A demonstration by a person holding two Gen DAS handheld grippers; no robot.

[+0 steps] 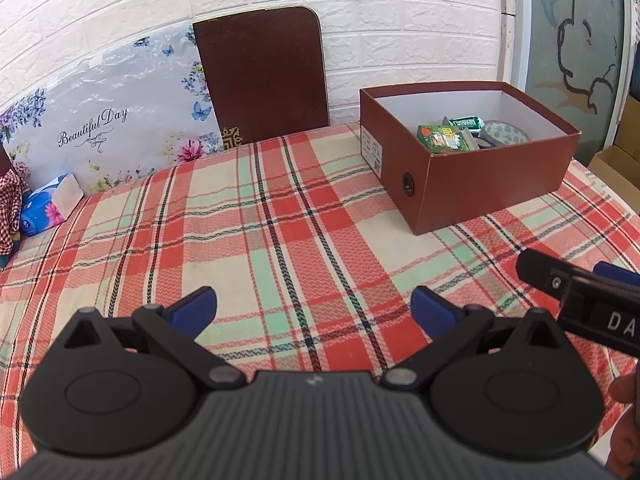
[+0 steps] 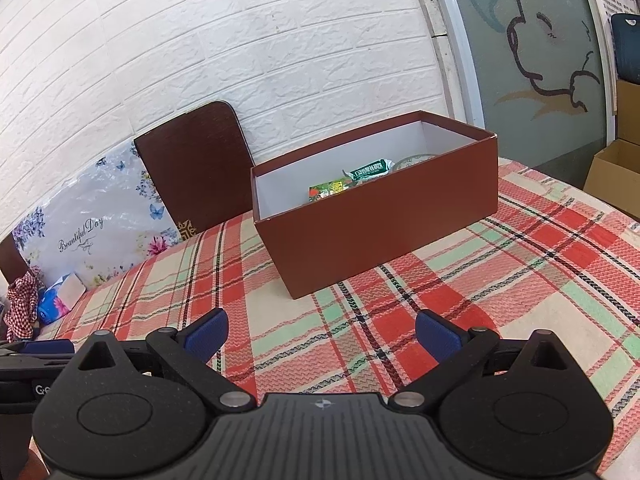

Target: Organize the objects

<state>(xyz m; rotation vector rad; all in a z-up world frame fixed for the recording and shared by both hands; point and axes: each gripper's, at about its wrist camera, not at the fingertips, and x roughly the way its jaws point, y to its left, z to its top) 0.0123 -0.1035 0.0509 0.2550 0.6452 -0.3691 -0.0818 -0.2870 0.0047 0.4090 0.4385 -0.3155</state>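
Observation:
An open brown cardboard box stands on the plaid tablecloth at the right; it also shows in the right wrist view. Inside lie a green packet, a green wrapped bar and a patterned tape roll; the packet and bar show over the rim. My left gripper is open and empty above the cloth. My right gripper is open and empty in front of the box; its side shows in the left wrist view.
A dark brown board and a floral "Beautiful Day" panel lean on the white brick wall. A blue tissue pack and red checked cloth lie at the far left. Cardboard boxes stand beyond the table's right edge.

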